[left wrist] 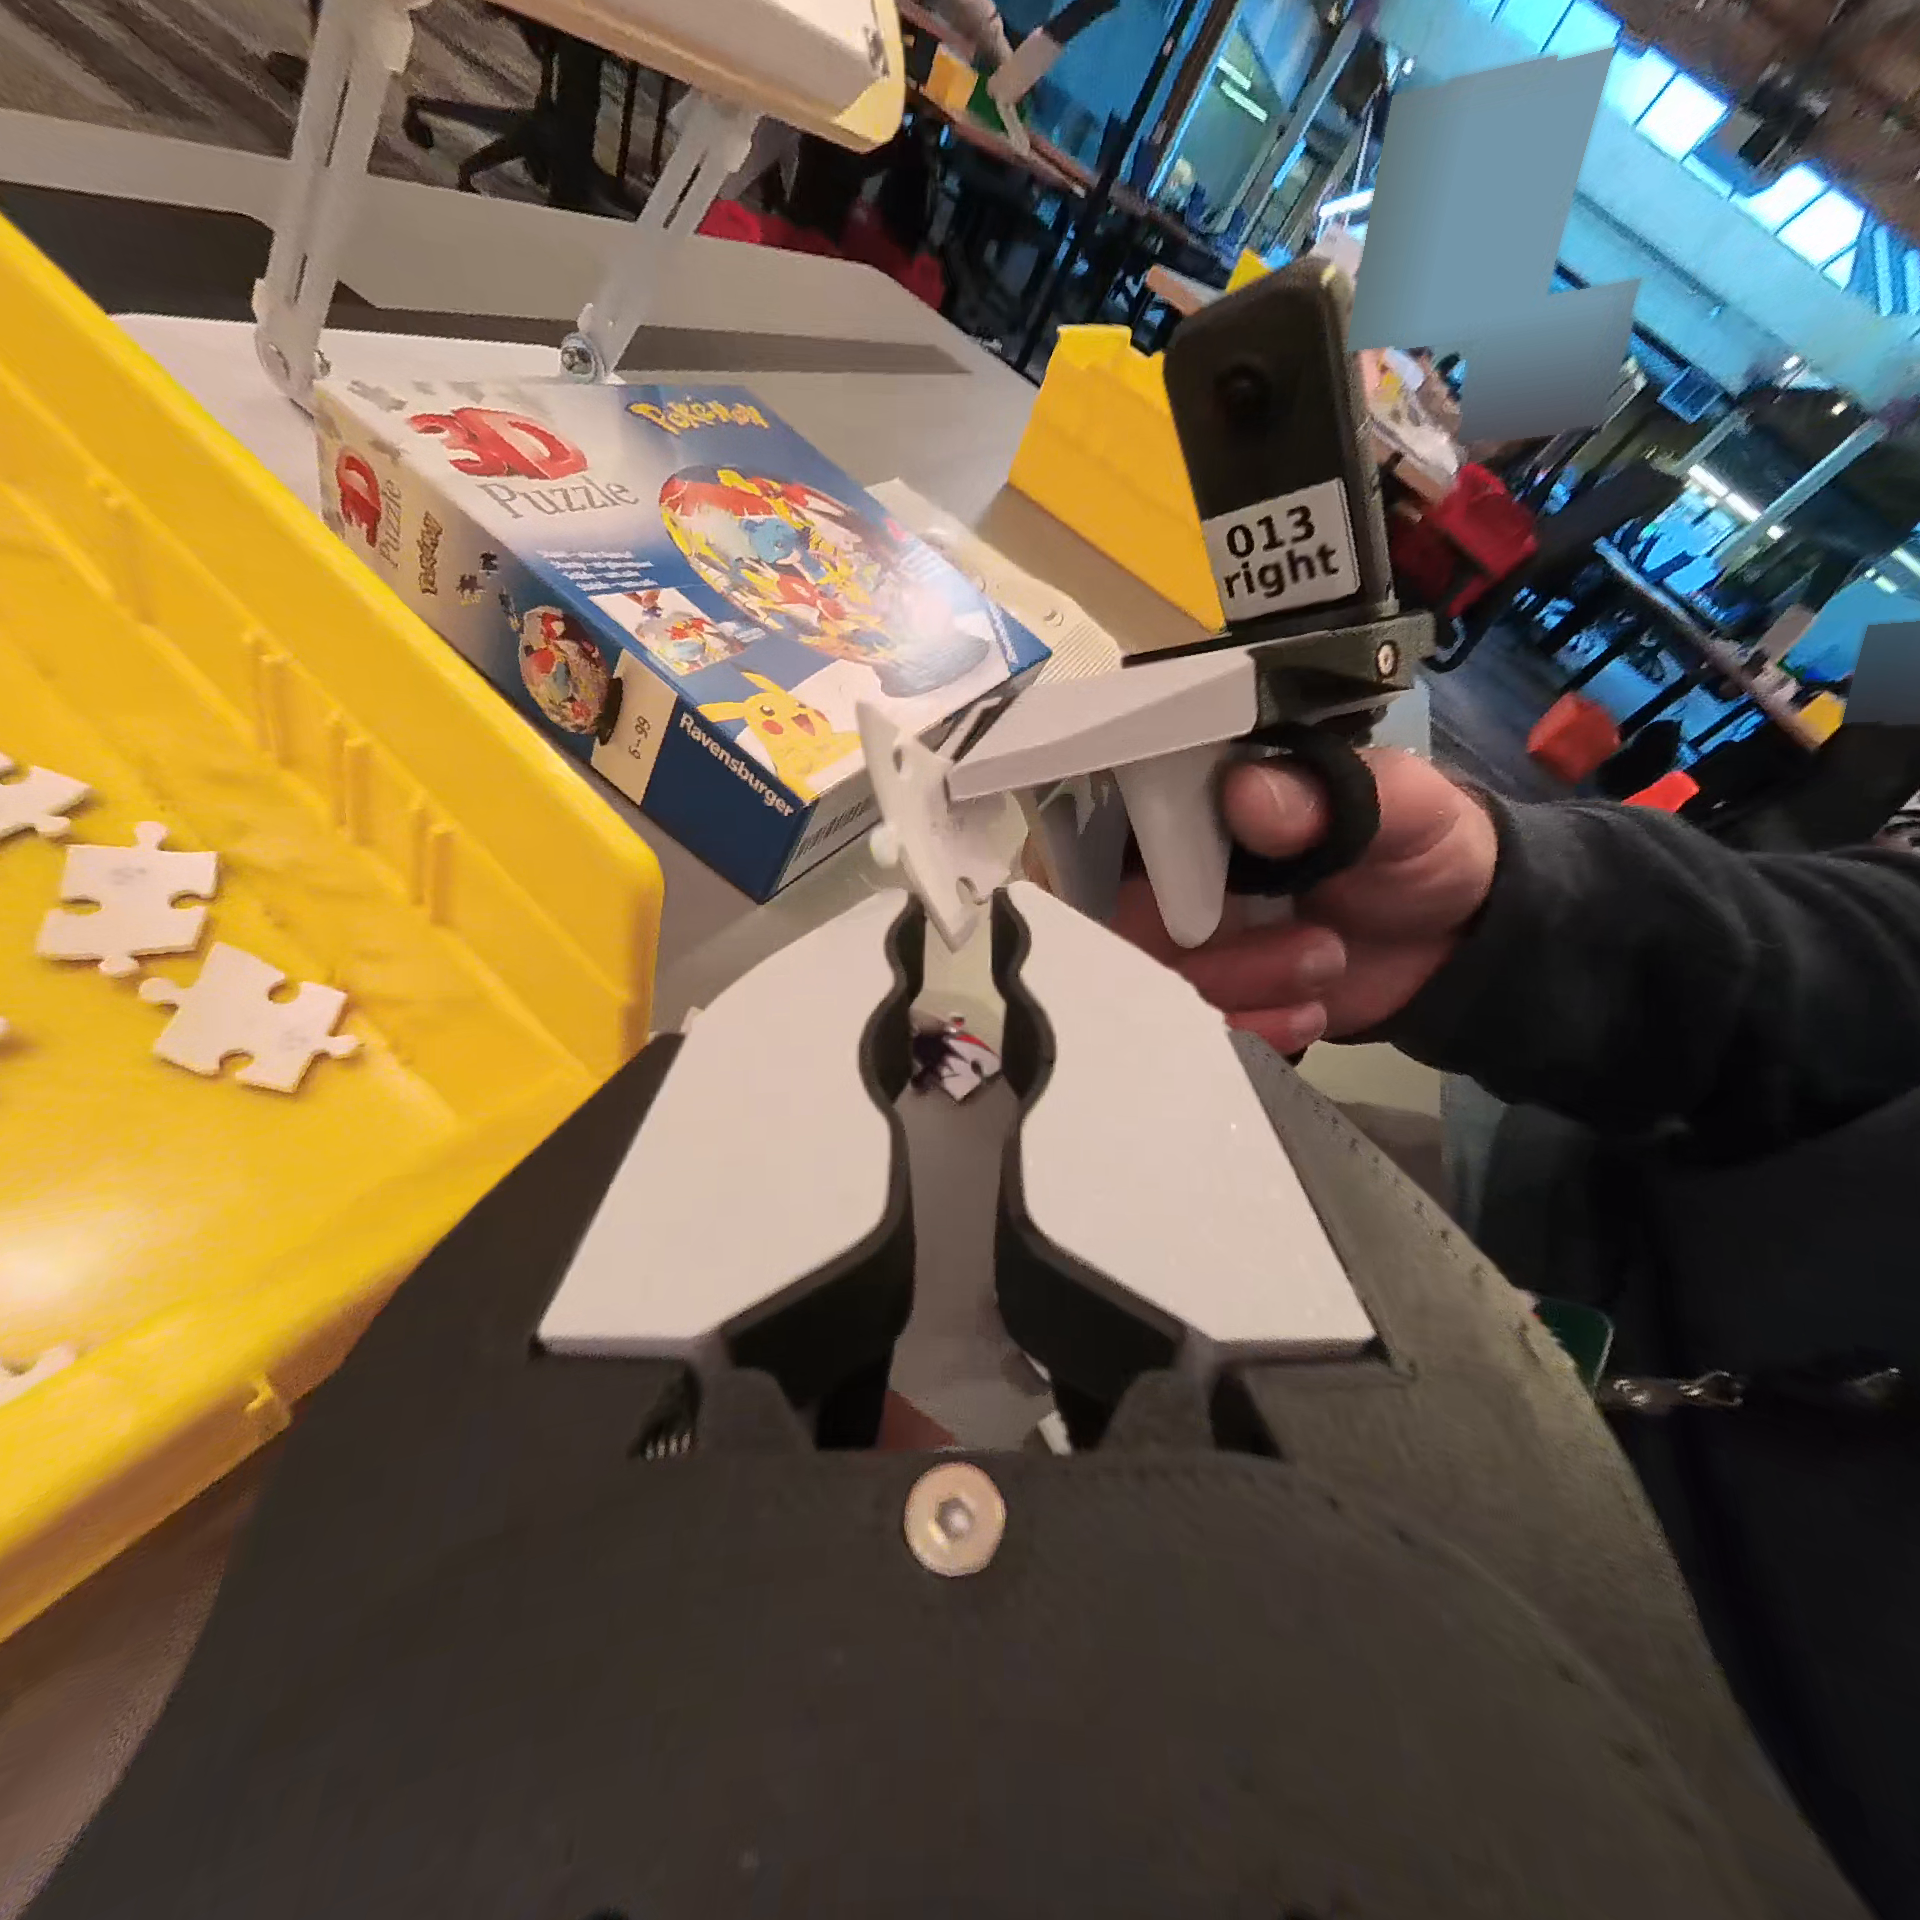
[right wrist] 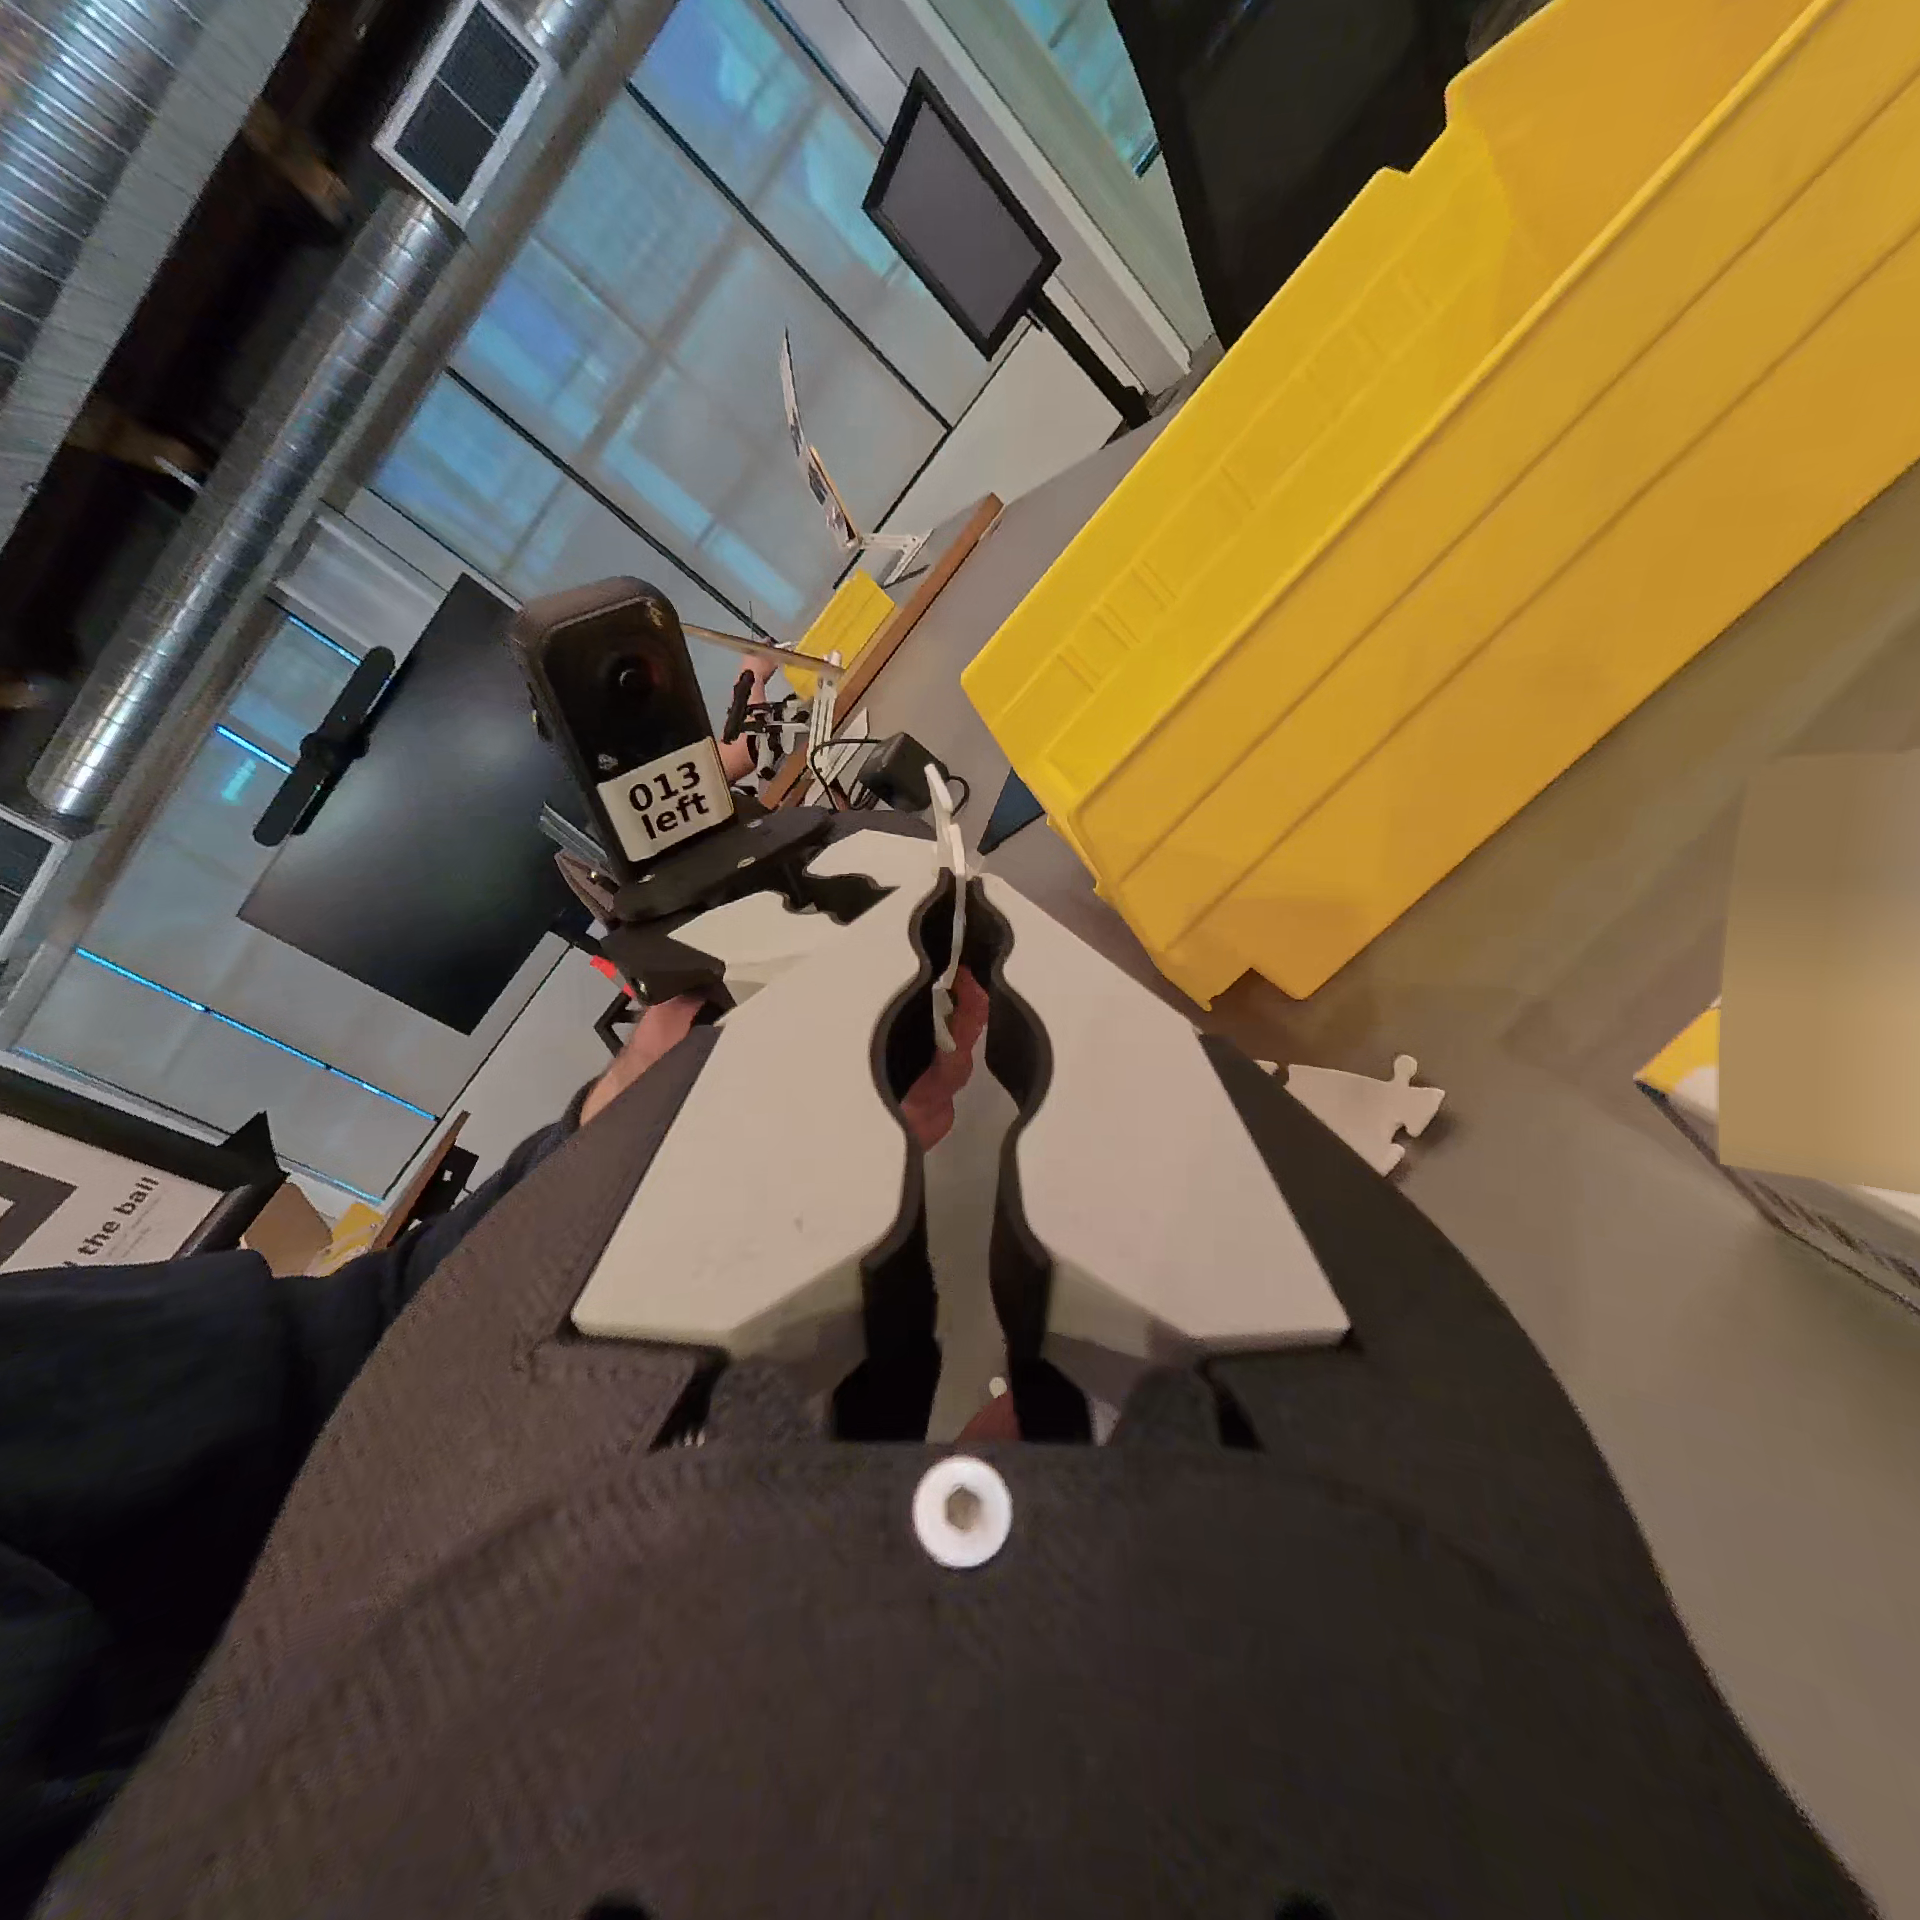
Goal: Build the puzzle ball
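The right gripper [left wrist: 940, 784] pinches a puzzle piece [left wrist: 925, 831] whose lower tip dips between the left gripper's [left wrist: 956, 920] slightly parted, empty jaws.

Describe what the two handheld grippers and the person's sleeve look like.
Both the left gripper and right gripper have black textured printed bodies, light grey fingers with wavy black inner pads, and a dark upright camera bearing a white label. The sleeve is dark.
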Motion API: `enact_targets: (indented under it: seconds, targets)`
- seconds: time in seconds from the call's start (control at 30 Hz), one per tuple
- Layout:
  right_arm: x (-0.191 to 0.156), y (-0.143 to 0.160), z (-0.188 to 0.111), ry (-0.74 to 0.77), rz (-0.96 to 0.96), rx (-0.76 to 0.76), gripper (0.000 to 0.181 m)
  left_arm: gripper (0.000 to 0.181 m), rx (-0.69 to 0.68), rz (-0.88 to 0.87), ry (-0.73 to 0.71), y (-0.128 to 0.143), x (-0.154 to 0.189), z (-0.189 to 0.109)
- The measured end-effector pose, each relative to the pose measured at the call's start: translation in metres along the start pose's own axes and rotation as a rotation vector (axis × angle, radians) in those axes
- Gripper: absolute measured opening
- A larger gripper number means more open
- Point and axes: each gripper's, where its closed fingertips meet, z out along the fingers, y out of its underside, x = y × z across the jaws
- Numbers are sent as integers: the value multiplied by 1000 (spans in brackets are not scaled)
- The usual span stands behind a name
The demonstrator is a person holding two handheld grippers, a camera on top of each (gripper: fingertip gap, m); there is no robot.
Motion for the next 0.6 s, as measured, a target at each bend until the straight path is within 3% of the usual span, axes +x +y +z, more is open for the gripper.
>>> enact_targets:
  seconds: [0.27,0.37,0.6]
  targets:
    - [-1,9,-3,44,-90,-98,2,2,-89,5,70,7,3,-6]
    - [1,7,-3,66,-113,-109,1,2,-66,-66,113,3,1,-8]
    - [4,12,-6,70,-88,-98,0,0,15,-72,67,-4,-9,-10]
